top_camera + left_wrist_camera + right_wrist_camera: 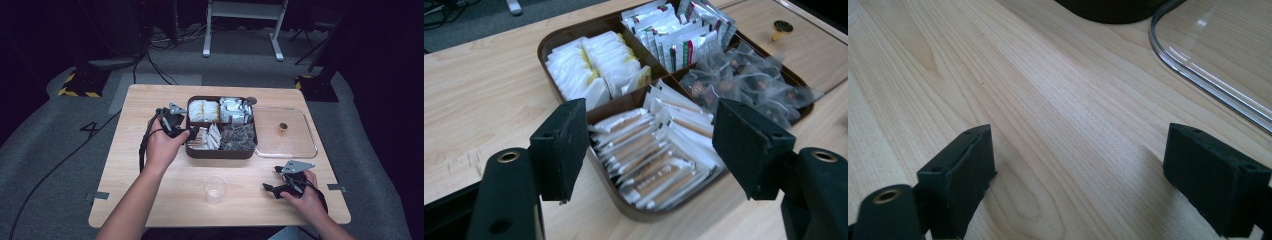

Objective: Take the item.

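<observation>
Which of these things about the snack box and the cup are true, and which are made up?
1. The brown box has four compartments. True.
2. The left gripper is squeezing a packet. False: its fingers are open, with nothing pinched, above the white and brown packets.
3. The clear cup stands inside the box. False: it stands on the table, nearer the person.
4. The clear lid lies beside the box. True.
5. The right gripper holds the lid. False: it is open over bare table.
</observation>
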`<state>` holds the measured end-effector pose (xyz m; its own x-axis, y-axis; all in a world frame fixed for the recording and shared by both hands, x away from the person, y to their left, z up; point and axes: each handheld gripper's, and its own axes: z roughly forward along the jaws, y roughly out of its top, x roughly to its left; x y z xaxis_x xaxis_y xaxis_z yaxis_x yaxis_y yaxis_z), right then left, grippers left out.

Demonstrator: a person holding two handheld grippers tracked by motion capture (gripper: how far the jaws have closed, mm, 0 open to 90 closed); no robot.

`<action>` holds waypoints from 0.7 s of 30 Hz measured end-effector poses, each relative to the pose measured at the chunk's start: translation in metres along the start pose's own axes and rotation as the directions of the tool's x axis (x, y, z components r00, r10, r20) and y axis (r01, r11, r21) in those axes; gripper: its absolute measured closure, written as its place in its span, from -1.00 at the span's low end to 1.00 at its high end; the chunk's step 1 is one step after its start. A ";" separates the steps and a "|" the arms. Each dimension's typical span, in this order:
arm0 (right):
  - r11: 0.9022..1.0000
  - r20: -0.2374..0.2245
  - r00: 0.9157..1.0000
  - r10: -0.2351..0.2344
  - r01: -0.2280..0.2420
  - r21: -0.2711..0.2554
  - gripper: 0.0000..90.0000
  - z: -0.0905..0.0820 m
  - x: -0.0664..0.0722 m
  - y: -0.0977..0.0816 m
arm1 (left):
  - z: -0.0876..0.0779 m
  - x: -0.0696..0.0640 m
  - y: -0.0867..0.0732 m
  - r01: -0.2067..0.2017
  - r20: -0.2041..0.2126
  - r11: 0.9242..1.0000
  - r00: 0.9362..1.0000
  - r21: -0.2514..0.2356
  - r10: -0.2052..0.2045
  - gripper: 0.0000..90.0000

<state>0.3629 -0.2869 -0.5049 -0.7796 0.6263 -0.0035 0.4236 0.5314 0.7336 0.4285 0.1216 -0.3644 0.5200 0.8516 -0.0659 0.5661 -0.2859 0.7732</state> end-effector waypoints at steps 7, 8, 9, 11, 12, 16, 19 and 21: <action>1.000 0.001 1.000 0.001 -0.001 0.000 -0.71 0.000 0.000 0.000 | 0.023 0.002 0.021 0.008 0.012 1.000 1.000 -0.015 -0.008 -0.28; 1.000 0.001 1.000 0.001 -0.001 0.000 -0.71 0.000 0.000 0.000 | 0.025 0.002 0.023 0.005 0.013 1.000 1.000 -0.011 -0.004 -0.28; 1.000 0.001 1.000 0.001 -0.001 0.000 -0.71 0.000 0.000 0.000 | 0.028 0.002 0.026 0.006 0.012 1.000 1.000 -0.018 -0.006 -0.28; 1.000 0.002 1.000 0.001 -0.001 -0.001 -0.71 0.000 0.000 0.000 | 0.033 0.002 0.030 0.004 0.014 1.000 1.000 -0.023 -0.004 -0.27; 1.000 0.001 1.000 0.001 -0.001 -0.001 -0.71 0.000 0.000 0.000 | 0.038 0.003 0.034 0.006 0.014 1.000 1.000 -0.024 -0.005 -0.27; 1.000 0.002 1.000 0.001 -0.001 0.000 -0.71 0.000 0.000 0.000 | 0.049 0.003 0.042 0.024 0.019 0.999 1.000 -0.034 -0.024 -0.26; 1.000 0.002 1.000 0.001 -0.001 -0.001 -0.71 0.000 0.000 0.000 | 0.057 0.002 0.047 0.011 0.017 1.000 1.000 -0.030 -0.010 -0.26; 1.000 0.002 1.000 0.000 0.000 -0.001 -0.71 0.001 0.000 0.000 | 0.063 0.001 0.049 0.011 0.013 1.000 1.000 -0.027 -0.011 -0.26</action>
<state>0.3634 -0.2864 -0.5050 -0.7785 0.6276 -0.0044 0.4233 0.5302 0.7346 0.4974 0.0809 -0.3663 0.5221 0.8489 -0.0822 0.5543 -0.2644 0.7892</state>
